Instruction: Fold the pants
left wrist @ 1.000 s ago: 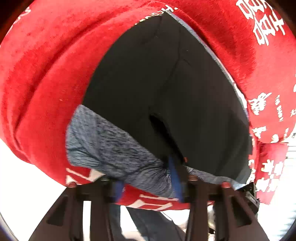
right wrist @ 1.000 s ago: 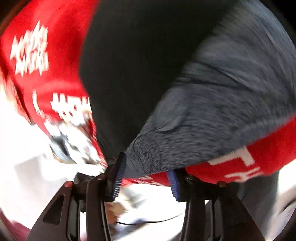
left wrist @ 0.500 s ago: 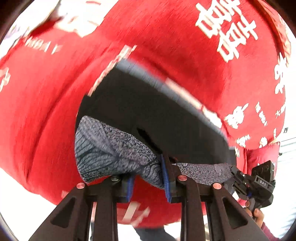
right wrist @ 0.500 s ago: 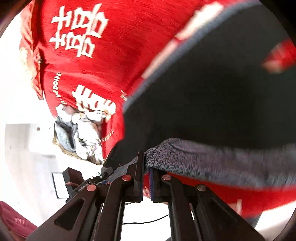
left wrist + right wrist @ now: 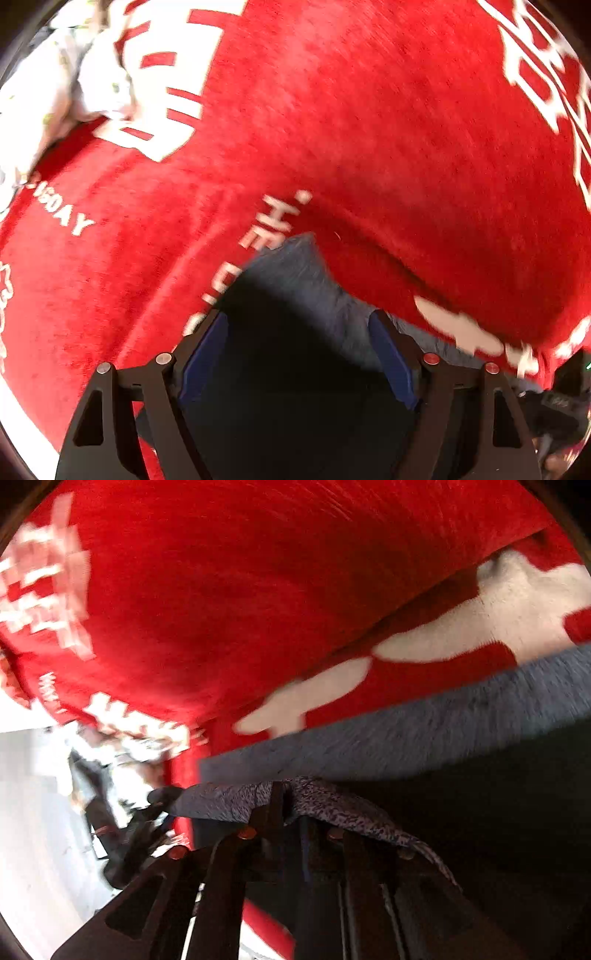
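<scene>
The left hand-held gripper (image 5: 295, 354) points steeply down, its jaws just sprung apart, blue pads (image 5: 201, 354) pressing nothing. The right hand-held gripper (image 5: 286, 805) is pinched tight on cloth.

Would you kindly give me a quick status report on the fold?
Left gripper just opened over pants. Right gripper shut on pants hem. Red blanket beneath; nothing blocking.

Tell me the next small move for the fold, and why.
Probably open the right hand-held gripper and let go. It is shut on the grey waistband, while the left hand-held gripper has just been opening, with the pants loose between its blue pads, on the red blanket.
</scene>
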The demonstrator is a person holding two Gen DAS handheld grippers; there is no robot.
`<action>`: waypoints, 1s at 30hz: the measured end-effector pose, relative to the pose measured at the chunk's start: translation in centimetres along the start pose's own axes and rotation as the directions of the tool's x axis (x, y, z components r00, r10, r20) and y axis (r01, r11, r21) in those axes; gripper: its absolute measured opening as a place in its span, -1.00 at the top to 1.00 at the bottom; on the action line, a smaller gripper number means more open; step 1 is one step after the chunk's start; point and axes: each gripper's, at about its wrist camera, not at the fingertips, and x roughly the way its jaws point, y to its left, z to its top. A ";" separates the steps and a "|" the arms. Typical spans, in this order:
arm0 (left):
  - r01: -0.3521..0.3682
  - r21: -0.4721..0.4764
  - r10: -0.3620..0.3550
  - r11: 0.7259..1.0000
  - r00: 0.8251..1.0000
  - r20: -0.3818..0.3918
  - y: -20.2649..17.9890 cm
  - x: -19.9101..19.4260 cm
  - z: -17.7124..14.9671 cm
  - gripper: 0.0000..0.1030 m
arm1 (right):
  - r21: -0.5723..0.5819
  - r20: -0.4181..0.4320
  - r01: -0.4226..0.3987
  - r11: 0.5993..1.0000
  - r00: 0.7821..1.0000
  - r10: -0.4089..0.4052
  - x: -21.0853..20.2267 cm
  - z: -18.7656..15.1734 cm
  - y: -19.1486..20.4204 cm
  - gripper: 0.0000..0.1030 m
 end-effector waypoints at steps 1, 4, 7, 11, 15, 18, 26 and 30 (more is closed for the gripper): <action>-0.001 -0.006 0.001 1.000 1.000 0.011 0.1 -0.6 -0.1 -0.55 | 0.035 0.001 -0.008 0.999 1.000 0.007 0.5 0.6 -0.6 0.79; -0.046 0.068 0.046 0.997 0.999 0.013 -0.2 -2.8 -0.6 -0.55 | 0.087 -0.018 -0.043 0.995 0.999 0.045 0.4 1.2 -0.5 0.30; -0.043 0.196 0.056 0.980 0.997 -0.059 -2.6 -2.3 -2.9 -0.55 | 0.037 -0.032 -0.112 0.993 0.993 0.113 -1.2 0.5 0.8 -0.19; -0.025 0.307 0.078 0.951 0.984 -0.159 -6.9 0.8 -7.9 -0.55 | -0.045 -0.049 -0.098 0.994 0.994 0.095 -3.8 -1.8 1.8 -0.19; -0.108 0.393 0.169 0.913 0.978 -0.125 -10.1 1.7 -10.8 -0.55 | -0.054 -0.040 0.026 0.998 0.999 -0.028 -5.9 -3.1 -1.5 -0.20; -0.094 0.425 0.168 0.900 0.976 -0.140 -11.4 0.1 -11.6 -0.55 | -0.054 -0.021 -0.034 0.998 0.999 0.033 -8.1 -5.0 -2.5 -0.33; 0.019 0.592 0.115 0.805 0.975 -0.188 -17.7 -3.5 -15.5 -0.55 | -0.020 0.066 -0.022 1.000 0.998 0.024 -15.3 -11.1 -6.9 -0.42; 0.117 0.673 0.057 0.730 0.971 -0.231 -22.6 -4.6 -18.8 -0.55 | 0.082 0.165 -0.010 0.997 0.986 -0.004 -19.4 -13.5 -10.5 -0.42</action>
